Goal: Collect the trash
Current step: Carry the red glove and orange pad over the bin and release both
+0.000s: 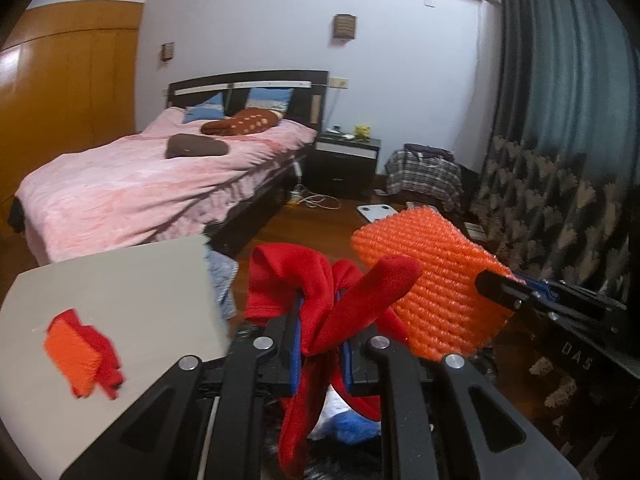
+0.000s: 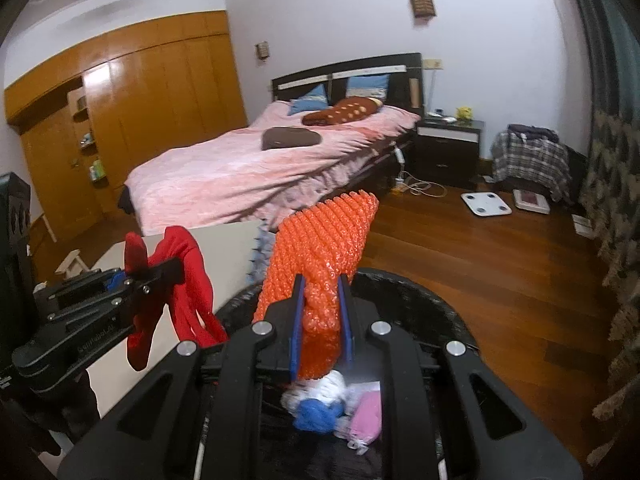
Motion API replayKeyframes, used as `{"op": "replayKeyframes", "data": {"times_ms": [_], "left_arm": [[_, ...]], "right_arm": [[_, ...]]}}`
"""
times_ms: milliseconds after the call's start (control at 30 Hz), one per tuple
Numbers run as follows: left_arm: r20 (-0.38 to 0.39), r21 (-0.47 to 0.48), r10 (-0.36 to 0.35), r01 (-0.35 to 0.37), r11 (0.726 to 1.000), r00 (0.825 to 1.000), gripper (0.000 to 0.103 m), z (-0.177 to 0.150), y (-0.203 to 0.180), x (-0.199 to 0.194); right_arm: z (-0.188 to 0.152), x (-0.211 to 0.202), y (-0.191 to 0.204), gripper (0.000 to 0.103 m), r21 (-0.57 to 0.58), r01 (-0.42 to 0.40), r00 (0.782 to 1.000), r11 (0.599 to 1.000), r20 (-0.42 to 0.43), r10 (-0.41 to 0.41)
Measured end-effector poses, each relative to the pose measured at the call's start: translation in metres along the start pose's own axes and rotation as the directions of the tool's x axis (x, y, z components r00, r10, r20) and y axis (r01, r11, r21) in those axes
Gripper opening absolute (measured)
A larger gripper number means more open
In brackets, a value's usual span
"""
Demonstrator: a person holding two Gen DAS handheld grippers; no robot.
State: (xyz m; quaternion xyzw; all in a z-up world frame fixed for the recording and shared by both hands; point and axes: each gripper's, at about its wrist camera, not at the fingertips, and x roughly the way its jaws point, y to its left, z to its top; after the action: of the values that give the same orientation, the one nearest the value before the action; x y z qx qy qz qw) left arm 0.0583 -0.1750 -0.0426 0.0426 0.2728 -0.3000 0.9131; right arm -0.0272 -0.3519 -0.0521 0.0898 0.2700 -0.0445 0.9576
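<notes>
Right wrist view is showing my right tongs (image 2: pixel 322 312) clamping the orange foam net (image 2: pixel 320 248), which is sticking up and away from the jaws, right over the black trash bin (image 2: pixel 432 300) where some blue, white and pink scraps are already lying. My left tongs (image 1: pixel 320 340) are pinching the red cloth (image 1: pixel 312 300) just beside, hanging partly over the counter (image 1: pixel 120 280) edge, so I'm guessing the right side is nearer for dropping straight down.

1. Your left gripper (image 1: pixel 320 332) tilts downward, its jaws clamped on a limp red fabric piece (image 1: pixel 316 296).
2. Your right gripper (image 2: pixel 322 320) sits just beside it, tilted likewise, pinching an orange foam net sleeve (image 2: pixel 320 264).
</notes>
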Motion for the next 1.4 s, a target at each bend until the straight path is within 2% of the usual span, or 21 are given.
{"op": "replayKeyframes", "data": {"times_ms": [167,400,633,733,800,900,1000,1067,1133,1200,1400], "left_arm": [[-0.021,0.018,-0.039,0.040,0.999,0.999,0.015,-0.001,-0.020,0.023],[-0.082,0.036,-0.059,0.062,0.997,0.995,0.015,-0.012,-0.036,0.057],[-0.123,0.043,-0.059,0.065,0.997,0.991,0.015,-0.021,-0.040,0.076],[-0.132,0.041,-0.067,0.073,0.997,0.989,0.020,-0.023,-0.040,0.079],[-0.136,0.033,-0.070,0.076,0.997,0.988,0.032,-0.022,-0.036,0.081],[-0.141,0.020,-0.081,0.085,0.996,0.987,0.044,-0.022,-0.032,0.080],[-0.135,0.013,-0.080,0.082,0.997,0.988,0.052,-0.022,-0.027,0.076],[-0.133,0.010,-0.072,0.074,0.997,0.988,0.058,-0.022,-0.022,0.072],[-0.125,0.003,-0.061,0.062,0.998,0.990,0.061,-0.021,-0.016,0.068],[-0.111,-0.006,-0.042,0.042,0.999,0.993,0.068,-0.019,-0.008,0.060],[-0.041,-0.023,0.049,-0.050,0.998,0.998,0.093,-0.014,0.026,0.026]], "right_arm": [[-0.014,0.003,-0.023,0.015,0.025,0.048,0.999,0.999,-0.020,-0.047],[-0.034,0.020,-0.037,0.015,0.042,0.068,0.995,0.997,-0.073,-0.064],[-0.048,0.037,-0.047,0.015,0.056,0.081,0.991,0.995,-0.115,-0.074],[-0.051,0.044,-0.048,0.018,0.051,0.095,0.988,0.994,-0.131,-0.087],[-0.051,0.047,-0.048,0.026,0.046,0.103,0.985,0.994,-0.141,-0.095],[-0.051,0.047,-0.049,0.036,0.039,0.115,0.984,0.993,-0.139,-0.109],[-0.051,0.045,-0.051,0.046,0.040,0.126,0.984,0.991,-0.134,-0.120],[-0.050,0.042,-0.051,0.059,0.037,0.136,0.984,0.990,-0.123,-0.131],[-0.049,0.037,-0.048,0.083,0.034,0.151,0.984,0.988,-0.100,-0.147],[-0.047,0.031,-0.043,0.091,0.024,0.159,0.985,0.987,-0.066,-0.157],[-0.037,0.025,-0.026,0.097,0.015,0.110,0.994,0.994,-0.022,-0.109]]}}
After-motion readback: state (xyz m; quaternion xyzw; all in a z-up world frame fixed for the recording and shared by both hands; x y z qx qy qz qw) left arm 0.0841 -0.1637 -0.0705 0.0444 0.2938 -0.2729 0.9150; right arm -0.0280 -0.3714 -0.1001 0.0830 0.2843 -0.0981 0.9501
